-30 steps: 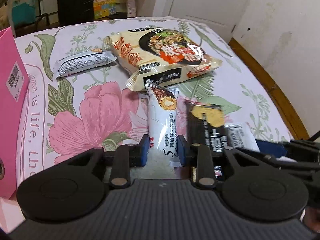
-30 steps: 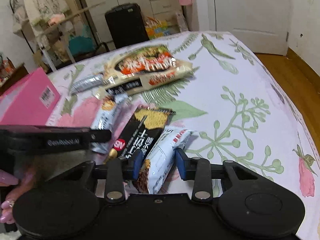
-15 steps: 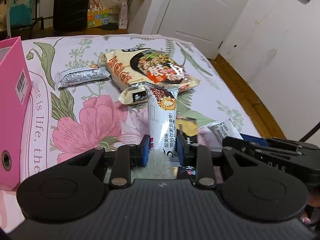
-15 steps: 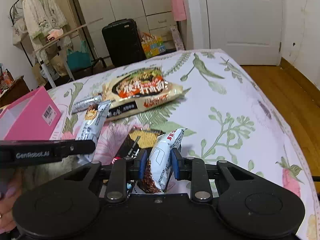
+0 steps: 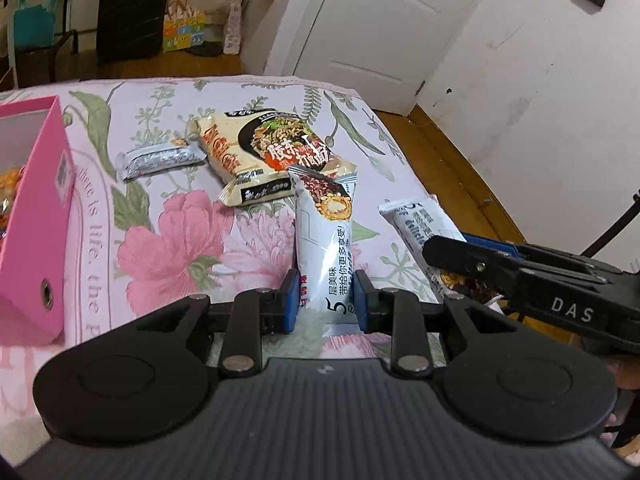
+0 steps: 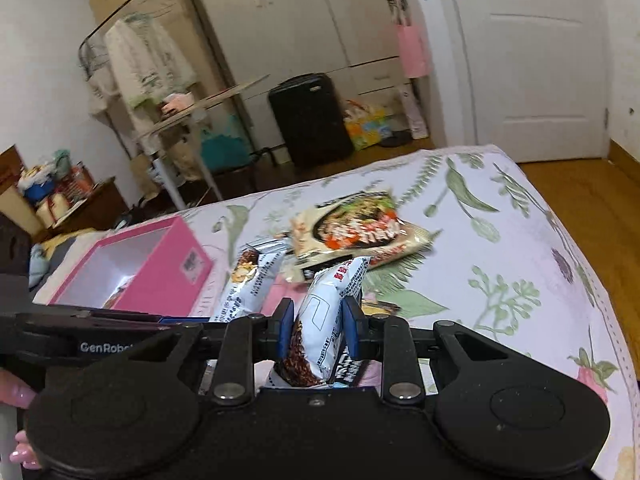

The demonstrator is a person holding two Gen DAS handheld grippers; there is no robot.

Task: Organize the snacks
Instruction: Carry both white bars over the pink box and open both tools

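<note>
My left gripper (image 5: 323, 299) is shut on a white snack bar (image 5: 324, 236) and holds it upright above the floral bedspread. My right gripper (image 6: 316, 326) is shut on a second white snack bar (image 6: 326, 316), also lifted; this bar shows at the right of the left wrist view (image 5: 416, 224). A pink box (image 5: 36, 216) with an open top stands at the left, some snacks inside; it also shows in the right wrist view (image 6: 140, 268). A large noodle packet (image 5: 268, 152) and a small grey bar (image 5: 158, 159) lie on the bed beyond.
A dark snack packet (image 6: 380, 307) lies on the bed just under my right gripper. The bed's right edge (image 5: 404, 152) drops to a wooden floor. A black suitcase (image 6: 308, 120) and a clothes rack (image 6: 132, 64) stand past the bed's far end.
Both grippers have lifted higher off the bed with their bars. The right gripper has swung left toward the pink box, and the dark packet has stayed on the bed.
</note>
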